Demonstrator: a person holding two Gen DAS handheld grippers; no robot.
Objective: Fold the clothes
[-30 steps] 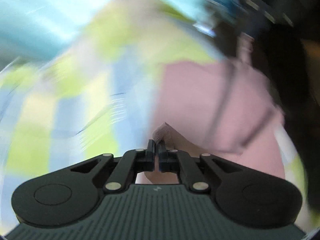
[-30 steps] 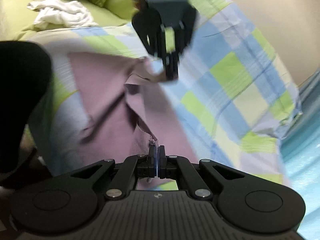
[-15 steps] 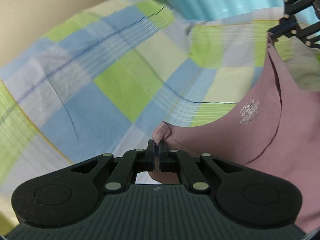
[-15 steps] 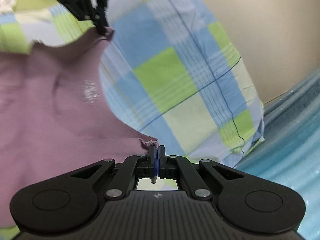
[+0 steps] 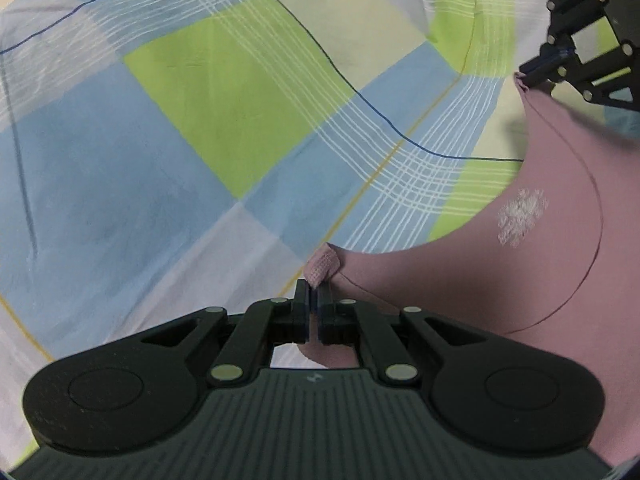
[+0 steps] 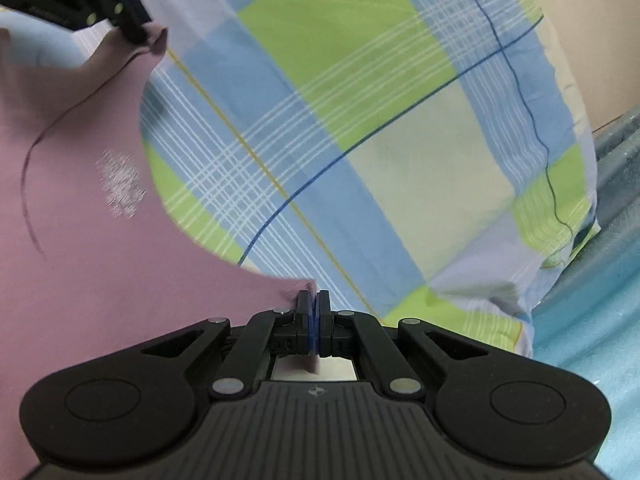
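A pink garment with a small white printed mark is stretched between both grippers above the checked bed. My left gripper is shut on one rolled corner of it. My right gripper is shut on the opposite corner of the pink garment. The top edge of the garment sags in a curve between the two corners. From the left wrist camera the right gripper shows at the upper right; from the right wrist camera the left gripper shows at the upper left.
A bedsheet in blue, green and pale yellow checks lies under the garment. In the right wrist view the sheet's edge drops off at the right, with a turquoise surface beyond and a beige wall above.
Both grippers have swung from the far side of the bed and spread apart, pulling the pink garment from a crumpled bunch into a taut sheet. Both stay shut on their corners.
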